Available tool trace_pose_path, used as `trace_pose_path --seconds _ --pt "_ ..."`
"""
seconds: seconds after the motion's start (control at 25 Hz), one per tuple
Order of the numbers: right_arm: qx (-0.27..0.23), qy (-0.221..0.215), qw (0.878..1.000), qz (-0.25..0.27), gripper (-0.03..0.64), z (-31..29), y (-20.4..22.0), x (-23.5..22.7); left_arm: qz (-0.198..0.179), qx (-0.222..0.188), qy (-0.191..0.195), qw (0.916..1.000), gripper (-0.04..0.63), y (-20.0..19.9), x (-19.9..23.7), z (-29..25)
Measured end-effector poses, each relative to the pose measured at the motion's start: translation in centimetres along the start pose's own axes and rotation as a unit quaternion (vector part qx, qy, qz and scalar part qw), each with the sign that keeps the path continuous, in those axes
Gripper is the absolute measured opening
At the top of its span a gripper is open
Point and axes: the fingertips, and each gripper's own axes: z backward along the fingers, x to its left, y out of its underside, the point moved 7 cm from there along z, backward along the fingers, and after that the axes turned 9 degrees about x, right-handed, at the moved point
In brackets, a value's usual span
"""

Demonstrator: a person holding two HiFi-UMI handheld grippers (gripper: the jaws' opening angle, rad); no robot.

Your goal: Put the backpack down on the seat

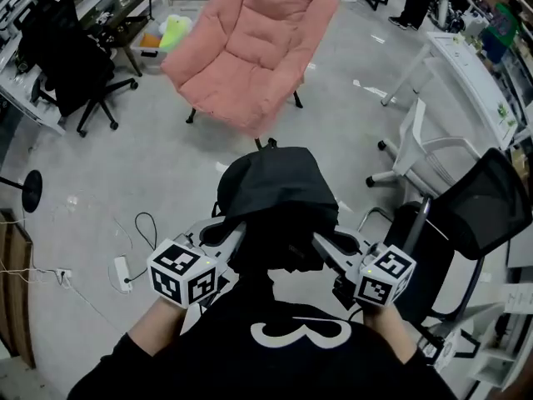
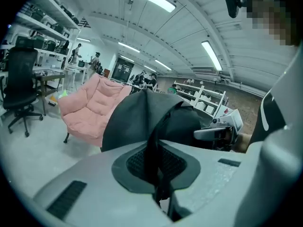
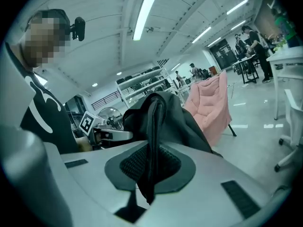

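A black backpack [image 1: 279, 194] hangs in the air in front of the person, held between both grippers. My left gripper [image 1: 243, 233] is shut on a black strap [image 2: 152, 145] at the bag's left side. At the bag's right side my right gripper [image 1: 318, 242] is shut on another black strap [image 3: 152, 141]. The pink padded chair [image 1: 254, 44], its seat bare, stands on the floor beyond the bag. In the left gripper view the chair [image 2: 92, 110] shows left of the backpack [image 2: 142, 117]; in the right gripper view the chair [image 3: 210, 105] lies to the right behind the backpack [image 3: 165, 119].
A black office chair [image 1: 71, 61] stands at the left by a desk. At the right are a white chair [image 1: 420, 152] and a black mesh chair [image 1: 479, 202]. A power strip with cables [image 1: 125, 273] lies on the grey floor at lower left.
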Motion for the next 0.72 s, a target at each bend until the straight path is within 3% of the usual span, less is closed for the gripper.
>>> trace_pose_path --seconds 0.36,0.72 --pt "0.051 -0.019 0.999 -0.007 0.032 -9.6 -8.0 -8.1 0.036 0.005 -0.014 0.9993 0.02 -6.6 11.0 -5.3" --pt "0.034 -0.031 0.999 0.006 0.032 -16.0 -14.1 -11.7 0.025 0.015 -0.043 0.9987 0.02 -12.8 17.7 -6.0"
